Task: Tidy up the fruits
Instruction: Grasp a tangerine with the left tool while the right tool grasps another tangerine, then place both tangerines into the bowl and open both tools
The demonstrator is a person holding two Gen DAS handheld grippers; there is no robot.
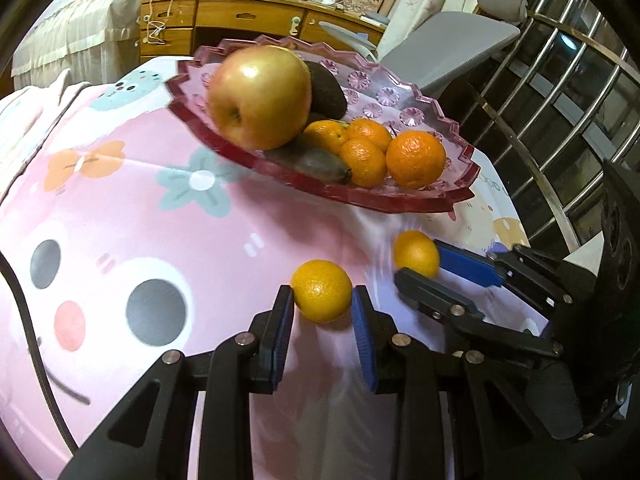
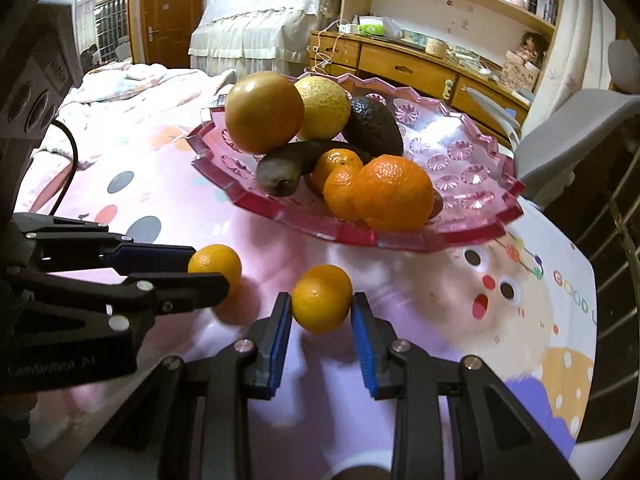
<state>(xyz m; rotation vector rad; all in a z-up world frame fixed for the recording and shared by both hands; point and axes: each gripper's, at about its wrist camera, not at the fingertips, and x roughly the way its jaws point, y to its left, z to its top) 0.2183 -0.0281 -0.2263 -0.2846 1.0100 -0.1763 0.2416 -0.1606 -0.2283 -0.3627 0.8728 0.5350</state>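
A pink glass fruit bowl holds an apple, an avocado, a dark banana and several oranges. My left gripper is shut on a small orange, just above the tablecloth in front of the bowl. My right gripper is shut on another small orange. In the left wrist view the right gripper and its orange show to the right. In the right wrist view the left gripper and its orange show to the left.
A pink cartoon tablecloth covers the table. A black cable lies at the left. A grey chair, a wooden desk and a metal railing stand beyond the table.
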